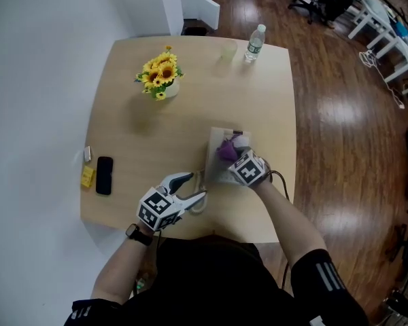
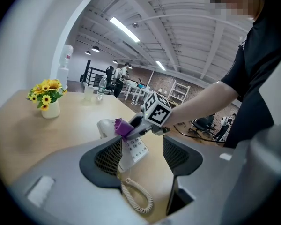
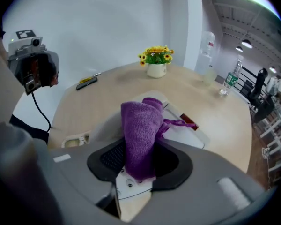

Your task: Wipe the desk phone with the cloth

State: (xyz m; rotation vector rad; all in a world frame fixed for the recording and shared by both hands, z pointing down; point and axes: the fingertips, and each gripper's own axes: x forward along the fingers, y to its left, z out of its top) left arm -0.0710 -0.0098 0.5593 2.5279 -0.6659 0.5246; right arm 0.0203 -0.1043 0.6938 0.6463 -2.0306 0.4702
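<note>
A pale desk phone [image 1: 217, 141] lies on the wooden table [image 1: 129, 128] near its front edge. My right gripper [image 1: 235, 153] is shut on a purple cloth [image 1: 226, 149] and holds it down on the phone's top. In the right gripper view the cloth [image 3: 139, 134] stands folded between the jaws over the phone [image 3: 196, 132]. My left gripper [image 1: 196, 189] is open just left of the phone's near corner, by the coiled cord [image 2: 138, 198]. The left gripper view shows the phone's keypad [image 2: 135, 149] beyond the gap between the jaws, and the cloth [image 2: 123, 127].
A vase of sunflowers [image 1: 160, 76] stands at the back left. A water bottle [image 1: 256, 43] and a clear cup [image 1: 228, 51] stand at the far edge. A black smartphone [image 1: 104, 175] and a yellow item [image 1: 87, 176] lie at the left edge.
</note>
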